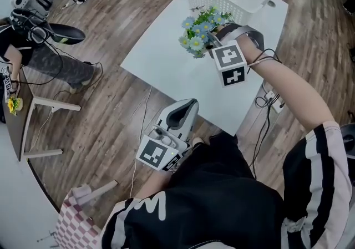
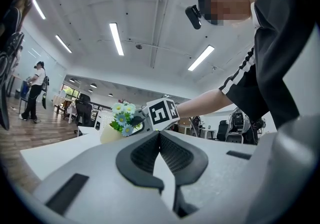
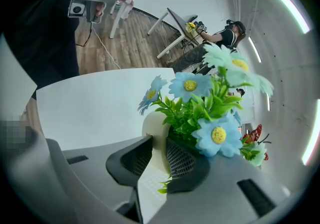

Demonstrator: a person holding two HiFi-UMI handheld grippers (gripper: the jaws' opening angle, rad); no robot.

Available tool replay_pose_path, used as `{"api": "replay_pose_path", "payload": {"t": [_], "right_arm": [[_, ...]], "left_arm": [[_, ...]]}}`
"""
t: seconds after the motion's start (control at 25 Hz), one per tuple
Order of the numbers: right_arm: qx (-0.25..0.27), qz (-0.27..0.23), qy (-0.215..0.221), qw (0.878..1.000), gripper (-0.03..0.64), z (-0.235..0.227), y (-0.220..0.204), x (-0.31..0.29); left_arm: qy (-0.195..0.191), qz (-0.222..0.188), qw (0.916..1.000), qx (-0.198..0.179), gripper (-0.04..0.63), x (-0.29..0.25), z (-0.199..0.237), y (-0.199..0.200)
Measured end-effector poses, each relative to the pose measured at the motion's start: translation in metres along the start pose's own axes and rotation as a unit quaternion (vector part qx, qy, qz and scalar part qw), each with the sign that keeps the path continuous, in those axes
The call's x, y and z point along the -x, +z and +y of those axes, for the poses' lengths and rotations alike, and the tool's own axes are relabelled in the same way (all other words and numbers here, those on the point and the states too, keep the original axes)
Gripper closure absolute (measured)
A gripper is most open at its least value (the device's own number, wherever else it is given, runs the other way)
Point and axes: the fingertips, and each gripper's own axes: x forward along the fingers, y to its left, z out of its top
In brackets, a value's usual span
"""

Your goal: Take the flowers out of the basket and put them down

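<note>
- Right gripper view: right gripper (image 3: 159,143) pinches the cream pot (image 3: 152,125) by its wall; probably light, stiff; flowers (image 3: 190,86) look soft.
- Empty left gripper (image 2: 160,135) has jaws pressed together.

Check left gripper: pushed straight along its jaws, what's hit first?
Likely the square-marker cube on the right gripper, which holds the cream pot of blue artificial flowers. Depth unclear: the white table's near edge could come first.
</note>
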Motion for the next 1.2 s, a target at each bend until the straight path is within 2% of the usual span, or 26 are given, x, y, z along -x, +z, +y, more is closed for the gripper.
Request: {"api": "replay_pose_path", "payload": {"t": [0.52, 0.84, 1.2], "right_arm": [[-0.014, -0.002, 0.043, 0.999, 0.520, 0.056, 0.011, -0.053], [-0.034, -0.003, 0.056, 0.998, 0.520, 0.061, 0.012, -0.073], [-0.026, -0.001, 0.059, 0.998, 0.518, 0.064, 0.010, -0.082]], "left_arm": [[0.006, 0.022, 0.9997, 0.009, 0.592, 0.007, 0.002, -0.017], [0.015, 0.026, 0.9993, 0.023, 0.592, 0.009, 0.015, -0.022], [0.018, 0.023, 0.9992, 0.027, 0.592, 0.001, 0.021, -0.023]]}}
